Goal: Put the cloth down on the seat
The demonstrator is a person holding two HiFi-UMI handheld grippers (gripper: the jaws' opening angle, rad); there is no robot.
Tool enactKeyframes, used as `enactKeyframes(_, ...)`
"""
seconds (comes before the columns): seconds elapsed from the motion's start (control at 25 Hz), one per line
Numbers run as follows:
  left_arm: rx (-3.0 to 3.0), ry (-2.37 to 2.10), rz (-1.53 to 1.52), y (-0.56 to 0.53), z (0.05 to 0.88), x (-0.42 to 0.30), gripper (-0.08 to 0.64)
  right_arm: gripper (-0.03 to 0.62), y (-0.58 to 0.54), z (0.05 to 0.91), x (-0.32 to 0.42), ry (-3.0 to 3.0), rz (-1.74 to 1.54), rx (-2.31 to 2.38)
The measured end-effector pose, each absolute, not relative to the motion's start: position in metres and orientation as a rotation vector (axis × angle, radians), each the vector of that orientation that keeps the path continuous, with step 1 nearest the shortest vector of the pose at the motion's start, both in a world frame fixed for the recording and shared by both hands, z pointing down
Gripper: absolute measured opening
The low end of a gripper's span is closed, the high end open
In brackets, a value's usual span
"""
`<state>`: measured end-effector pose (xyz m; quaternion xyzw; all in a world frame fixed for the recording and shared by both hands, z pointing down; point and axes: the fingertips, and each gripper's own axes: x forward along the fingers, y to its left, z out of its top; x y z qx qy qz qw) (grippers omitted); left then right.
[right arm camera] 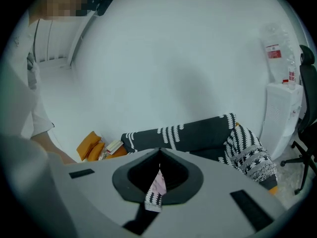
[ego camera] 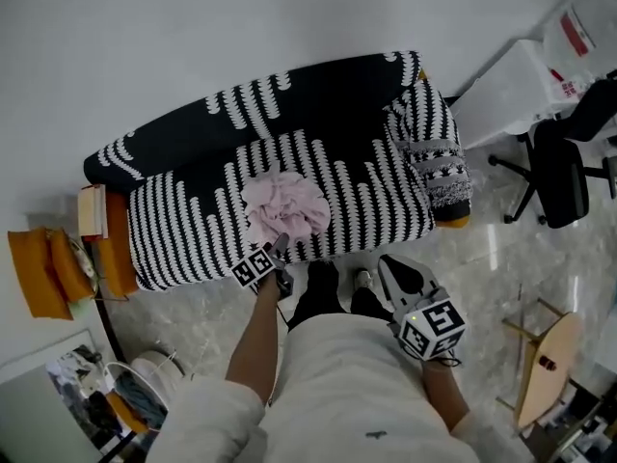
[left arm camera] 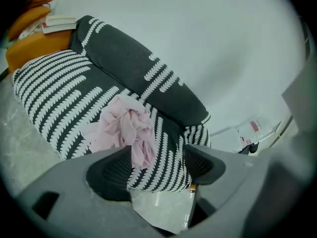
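A crumpled pink cloth [ego camera: 285,207] lies on the seat of a black-and-white patterned sofa [ego camera: 371,186], near its front edge. My left gripper [ego camera: 281,250] hovers just in front of the cloth at the seat's edge. In the left gripper view its jaws [left arm camera: 156,165] stand wide apart; the cloth [left arm camera: 126,125] rests on the seat [left arm camera: 54,93] just beyond them, one fold hanging by the left jaw, not pinched. My right gripper [ego camera: 397,276] is held low by my body, off the sofa, its jaws [right arm camera: 158,155] together with nothing in them.
A patterned cushion [ego camera: 439,157] leans at the sofa's right end. Orange cushions [ego camera: 43,268] and books [ego camera: 93,210] sit left of the sofa. An office chair [ego camera: 564,167] and a white unit [ego camera: 516,80] stand at the right. My feet [ego camera: 323,283] are on marble floor before the sofa.
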<state>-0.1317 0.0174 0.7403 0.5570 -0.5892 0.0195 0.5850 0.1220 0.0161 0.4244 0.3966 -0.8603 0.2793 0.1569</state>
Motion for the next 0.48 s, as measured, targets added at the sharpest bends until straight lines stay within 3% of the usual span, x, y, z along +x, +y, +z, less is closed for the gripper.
enactKeyframes(0.24,1.317,-1.393,-0.015,0.058,0.715,-0.097,0.231,0.008,0.041,0.427,0.153,-2.506,0.814,1.066)
enactKeyframes(0.48,1.331,-1.437,-0.079,0.094,0.68,-0.065,0.165,0.008,0.062,0.43,0.172,-2.558,0.817,0.959)
